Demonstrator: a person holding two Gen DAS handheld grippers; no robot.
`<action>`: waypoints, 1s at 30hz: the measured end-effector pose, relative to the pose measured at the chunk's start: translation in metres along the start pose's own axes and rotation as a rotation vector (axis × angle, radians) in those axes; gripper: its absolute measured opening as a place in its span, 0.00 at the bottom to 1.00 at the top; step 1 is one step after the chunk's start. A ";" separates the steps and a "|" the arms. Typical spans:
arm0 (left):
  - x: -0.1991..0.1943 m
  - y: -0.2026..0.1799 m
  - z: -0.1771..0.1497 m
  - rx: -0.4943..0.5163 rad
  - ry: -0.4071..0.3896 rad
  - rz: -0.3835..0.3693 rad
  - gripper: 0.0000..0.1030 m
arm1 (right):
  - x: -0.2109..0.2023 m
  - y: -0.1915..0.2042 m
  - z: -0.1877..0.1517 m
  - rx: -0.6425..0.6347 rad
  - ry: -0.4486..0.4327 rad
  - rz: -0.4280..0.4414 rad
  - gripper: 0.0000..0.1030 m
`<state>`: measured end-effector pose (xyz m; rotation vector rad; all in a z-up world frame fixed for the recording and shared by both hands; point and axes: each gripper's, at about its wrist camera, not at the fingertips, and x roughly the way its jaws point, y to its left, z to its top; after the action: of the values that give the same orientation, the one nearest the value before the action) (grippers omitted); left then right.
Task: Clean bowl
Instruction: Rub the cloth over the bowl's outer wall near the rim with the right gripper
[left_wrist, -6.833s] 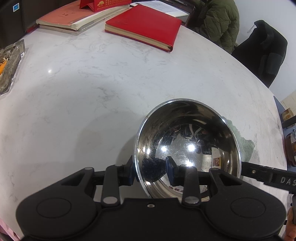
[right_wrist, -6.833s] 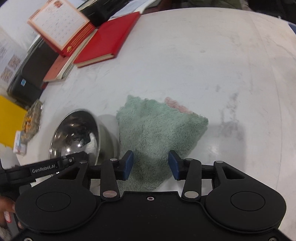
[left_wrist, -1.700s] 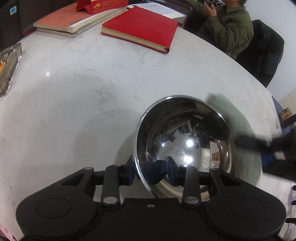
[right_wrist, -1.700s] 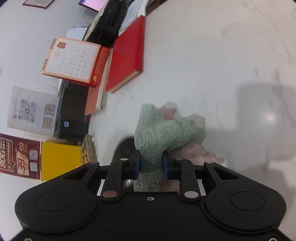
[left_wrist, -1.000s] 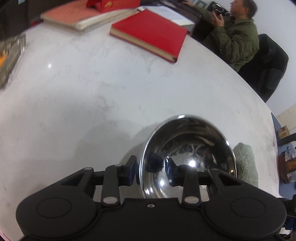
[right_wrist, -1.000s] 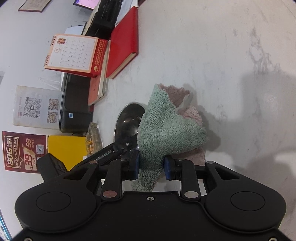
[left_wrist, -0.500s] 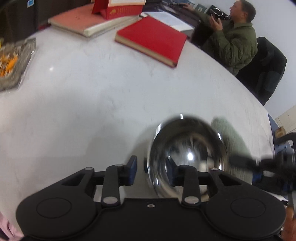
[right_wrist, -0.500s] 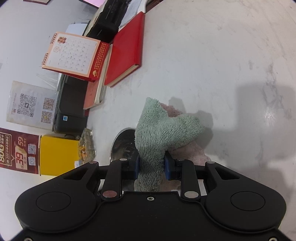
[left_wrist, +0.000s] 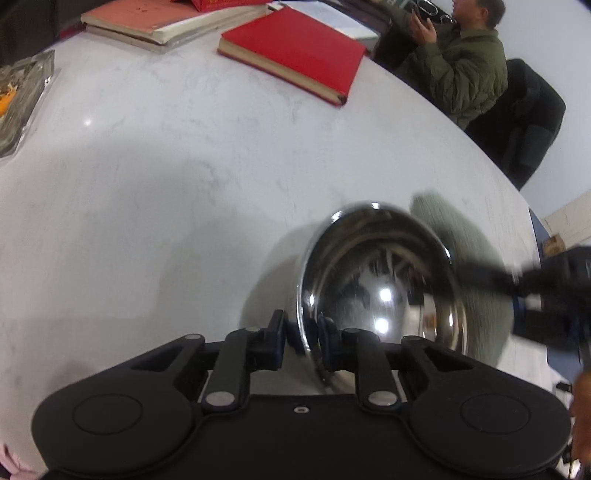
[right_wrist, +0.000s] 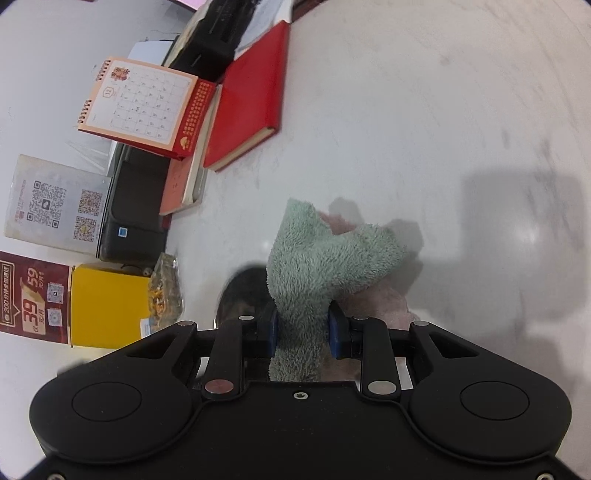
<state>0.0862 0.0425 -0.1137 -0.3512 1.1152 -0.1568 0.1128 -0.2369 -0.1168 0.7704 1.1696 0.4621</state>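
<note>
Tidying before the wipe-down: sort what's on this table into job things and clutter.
Job: steel bowl, its rim between the closing left gripper; green towel pinched in the right gripper.

Clutter: red book, desk calendar, glass ashtray, yellow box.

Silvery mirror-like bowl, green-and-pink cloth, white marbled table.

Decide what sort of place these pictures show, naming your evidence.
Probably an office or shop counter: a desk calendar and red book lie on the marble table, with QR-code signs alongside.
</note>
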 end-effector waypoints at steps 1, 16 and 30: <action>-0.002 0.000 0.001 0.007 -0.008 0.011 0.19 | 0.000 0.001 0.001 -0.009 0.001 0.002 0.25; 0.009 0.002 0.001 -0.054 -0.055 -0.002 0.22 | 0.000 0.007 -0.002 -0.019 -0.015 -0.018 0.25; 0.006 0.004 -0.001 -0.046 -0.078 -0.014 0.22 | -0.001 0.015 -0.016 -0.007 -0.042 -0.041 0.25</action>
<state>0.0881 0.0445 -0.1210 -0.4032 1.0406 -0.1292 0.0983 -0.2233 -0.1080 0.7454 1.1423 0.4134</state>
